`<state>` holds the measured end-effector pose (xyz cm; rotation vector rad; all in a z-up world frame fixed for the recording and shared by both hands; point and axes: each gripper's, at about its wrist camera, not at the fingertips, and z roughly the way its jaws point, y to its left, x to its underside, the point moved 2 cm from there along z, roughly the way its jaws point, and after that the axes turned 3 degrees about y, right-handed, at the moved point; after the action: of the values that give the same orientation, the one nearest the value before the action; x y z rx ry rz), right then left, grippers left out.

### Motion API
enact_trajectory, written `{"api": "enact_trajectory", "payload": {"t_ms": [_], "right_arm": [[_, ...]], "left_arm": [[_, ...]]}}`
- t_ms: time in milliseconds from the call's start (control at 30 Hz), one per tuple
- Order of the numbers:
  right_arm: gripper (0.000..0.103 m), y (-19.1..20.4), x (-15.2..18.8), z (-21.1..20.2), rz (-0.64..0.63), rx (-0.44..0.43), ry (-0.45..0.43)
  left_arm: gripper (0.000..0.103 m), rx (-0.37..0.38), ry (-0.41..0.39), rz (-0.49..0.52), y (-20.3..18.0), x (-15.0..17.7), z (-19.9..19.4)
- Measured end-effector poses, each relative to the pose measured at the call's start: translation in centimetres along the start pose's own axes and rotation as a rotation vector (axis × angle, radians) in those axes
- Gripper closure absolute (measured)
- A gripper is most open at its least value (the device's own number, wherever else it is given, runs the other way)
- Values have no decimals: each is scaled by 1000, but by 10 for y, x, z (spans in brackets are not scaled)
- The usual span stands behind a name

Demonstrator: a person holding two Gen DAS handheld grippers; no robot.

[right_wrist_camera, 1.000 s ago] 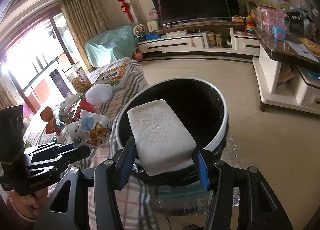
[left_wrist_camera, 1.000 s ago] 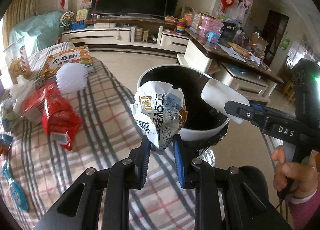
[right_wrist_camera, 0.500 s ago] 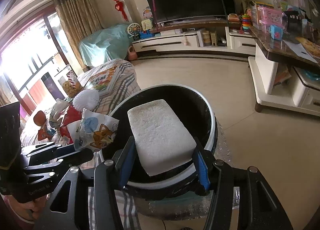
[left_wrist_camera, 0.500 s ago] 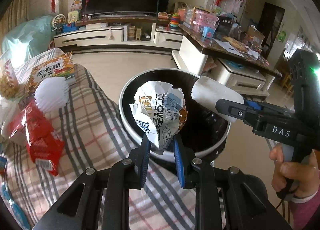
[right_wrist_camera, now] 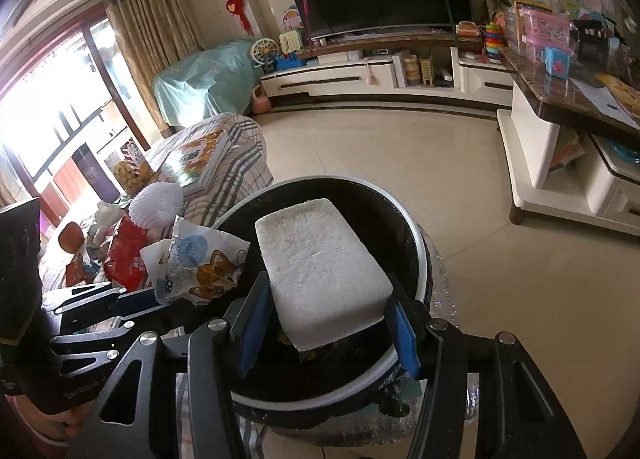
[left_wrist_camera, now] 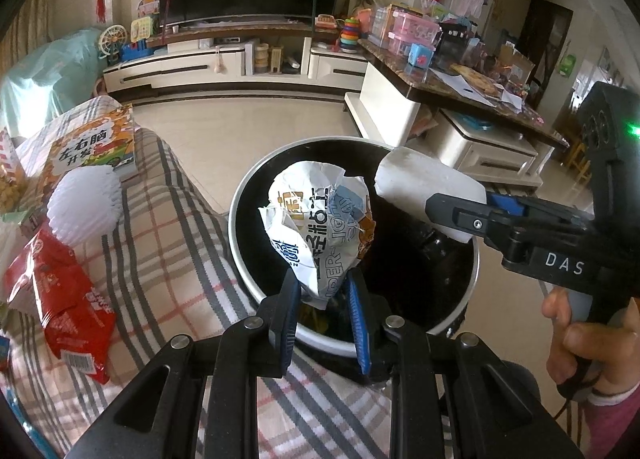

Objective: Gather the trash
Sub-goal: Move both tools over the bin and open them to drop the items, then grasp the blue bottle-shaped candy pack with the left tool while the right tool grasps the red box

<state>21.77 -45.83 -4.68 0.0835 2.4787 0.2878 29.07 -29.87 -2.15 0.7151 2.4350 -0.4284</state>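
My left gripper [left_wrist_camera: 322,295] is shut on a crumpled white snack wrapper [left_wrist_camera: 320,227] with blue print, held over the near rim of the round black trash bin [left_wrist_camera: 240,243]. The same wrapper [right_wrist_camera: 200,263] shows at the left in the right wrist view. My right gripper [right_wrist_camera: 326,311] is shut on a white foam block [right_wrist_camera: 320,263], which hangs above the bin's open mouth [right_wrist_camera: 416,243]. In the left wrist view the foam block [left_wrist_camera: 424,191] sits over the bin's far right side, with a hand [left_wrist_camera: 588,335] on the handle.
A plaid-covered table [left_wrist_camera: 168,259] left of the bin carries a red snack bag [left_wrist_camera: 60,299], a white foam net [left_wrist_camera: 84,203] and a picture book [left_wrist_camera: 96,147]. A TV stand [left_wrist_camera: 224,63] lines the far wall. A dark-topped counter [left_wrist_camera: 460,87] stands at the right.
Both grippers have moved toward the bin with their loads; the bin now lies more directly under the wrapper and the foam block. Neither grip has altered.
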Motion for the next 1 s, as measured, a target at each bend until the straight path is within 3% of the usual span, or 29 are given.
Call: {"api": "enact_trajectory", "payload": {"t_ms": [433,500,567,600,733,867,1000], "right_arm": [[44,0,-9,6,-6,6,2],[39,-1,-9,6,1,7,0],[28,-3,-8,5,15,1,-4],[24,-3,-8,4,19,0,-7],[24,-2,-2,-1,36,1,-19],[13,5,7,-10,57,-21,-42],[12,18,17,-19,59,-52,-58]], "left_arm": [[74,4,16,-14,-2,-4,8],[68,5,16,-25,-1,-3,7],[45,3,10,-42,1,-2,5],[44,2,4,-53,2,-1,3],[44,2,-22,-75,6,10,-9],[44,-16,-50,-89,11,30,-26],[43,-39,-66,-116,19,56,-43]]}}
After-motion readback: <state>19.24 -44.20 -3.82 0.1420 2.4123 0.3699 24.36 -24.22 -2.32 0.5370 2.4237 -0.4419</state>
